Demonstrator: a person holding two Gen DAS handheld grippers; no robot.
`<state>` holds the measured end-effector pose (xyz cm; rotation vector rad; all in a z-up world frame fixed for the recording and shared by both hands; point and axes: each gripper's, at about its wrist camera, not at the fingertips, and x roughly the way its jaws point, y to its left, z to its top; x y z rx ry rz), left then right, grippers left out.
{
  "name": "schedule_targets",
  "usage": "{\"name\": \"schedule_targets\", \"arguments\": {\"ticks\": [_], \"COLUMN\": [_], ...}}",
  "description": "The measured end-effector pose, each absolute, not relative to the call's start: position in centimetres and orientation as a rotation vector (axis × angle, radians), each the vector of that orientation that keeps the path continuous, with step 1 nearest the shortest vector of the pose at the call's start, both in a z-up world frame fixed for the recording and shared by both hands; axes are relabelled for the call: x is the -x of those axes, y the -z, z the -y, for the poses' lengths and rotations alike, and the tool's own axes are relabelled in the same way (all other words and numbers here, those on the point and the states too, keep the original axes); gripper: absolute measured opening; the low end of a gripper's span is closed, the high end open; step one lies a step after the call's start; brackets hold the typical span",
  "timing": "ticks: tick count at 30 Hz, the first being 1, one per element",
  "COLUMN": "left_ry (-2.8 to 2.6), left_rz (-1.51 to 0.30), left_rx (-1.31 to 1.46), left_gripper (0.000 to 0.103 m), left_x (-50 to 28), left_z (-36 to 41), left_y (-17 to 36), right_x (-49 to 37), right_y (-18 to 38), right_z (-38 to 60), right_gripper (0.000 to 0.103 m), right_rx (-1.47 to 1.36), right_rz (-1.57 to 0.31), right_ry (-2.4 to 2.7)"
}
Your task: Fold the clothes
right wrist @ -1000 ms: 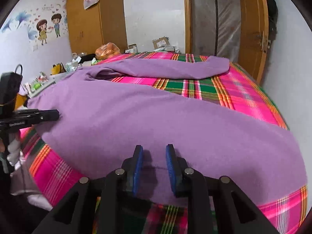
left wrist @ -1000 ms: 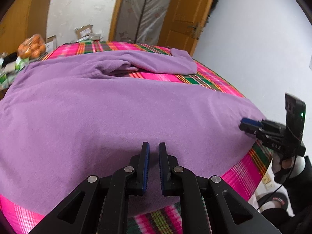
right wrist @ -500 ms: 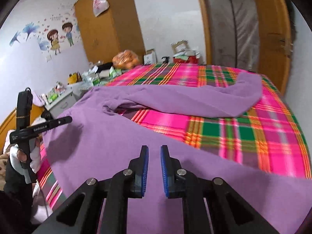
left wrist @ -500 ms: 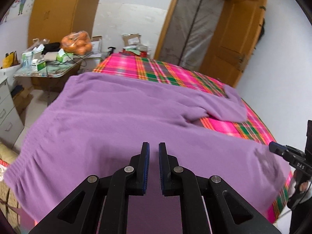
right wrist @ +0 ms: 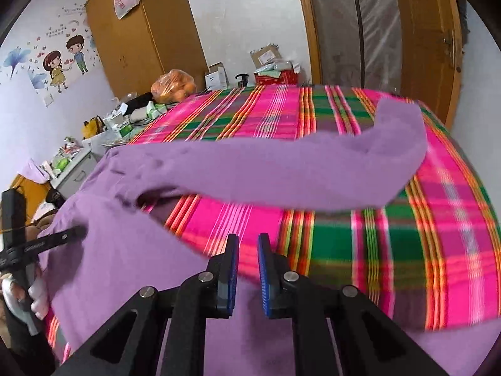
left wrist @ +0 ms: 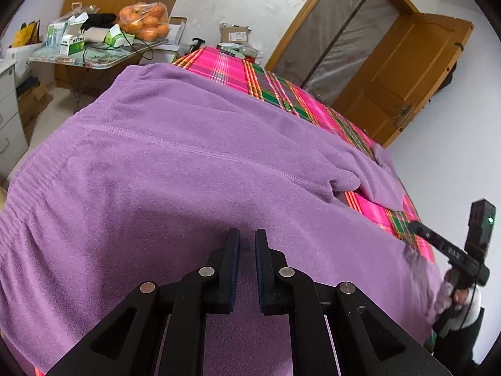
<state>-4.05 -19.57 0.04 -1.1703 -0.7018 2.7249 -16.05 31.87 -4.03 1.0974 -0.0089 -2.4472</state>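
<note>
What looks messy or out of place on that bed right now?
The purple sweater lies askew across the plaid blanket: one sleeve stretches sideways over the bed, its cuff curled up toward the far edge. Beside the bed, the cluttered side table holds boxes and a bag of oranges. Nothing looks spilled or damaged.

Each gripper is matte black plastic with two flat fingers lined by ribbed blue pads, joined by silver round-headed pivot screws over triangular cut-outs. The right gripper carries white lettering and a black block with a green light. The left gripper shows white lettering too.
</note>
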Motion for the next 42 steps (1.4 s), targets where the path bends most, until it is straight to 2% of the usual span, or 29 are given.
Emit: {"name": "schedule_targets", "arguments": {"ticks": [5,9,13,17,21,24,30,35,42], "left_ry": [-2.731,-2.752,-2.798,-2.861,-2.918,-2.899,-2.928,-2.878,-2.908], "left_rz": [0.692,0.663,0.543,0.430,0.404,0.429,0.485,0.669,0.598], "left_rx": [1.177,1.189,1.261,1.226,1.277,1.353,1.273,1.208,1.239], "left_gripper": [0.010,0.010,0.011,0.014,0.020,0.020,0.020,0.020,0.020], "left_x": [4.5,4.6,5.2,7.3,11.1,13.1,12.7,12.1,12.6], "left_z": [19.1,18.6,17.3,16.6,17.2,17.7,18.3,19.8,19.0], "left_y": [-0.1,-0.2,-1.0,-3.9,-4.1,-2.1,-1.2,-0.5,-0.8], "right_x": [18.6,19.5,20.6,20.8,20.3,20.2,20.3,20.7,20.7], "right_y": [6.5,7.3,8.6,8.8,8.7,8.8,8.8,9.1,9.1], "right_z": [-32.0,-34.3,-36.9,-37.1,-37.4,-38.1,-38.9,-39.3,-40.7], "right_gripper": [0.013,0.014,0.014,0.014,0.014,0.019,0.021,0.023,0.027], "right_rx": [-1.185,-1.198,-1.193,-1.190,-1.186,-1.179,-1.168,-1.160,-1.125], "right_rz": [0.069,0.280,0.524,0.538,0.551,0.589,0.636,0.680,0.760], "right_ry": [2.400,2.307,2.189,2.186,2.190,2.199,2.198,2.200,2.208]}}
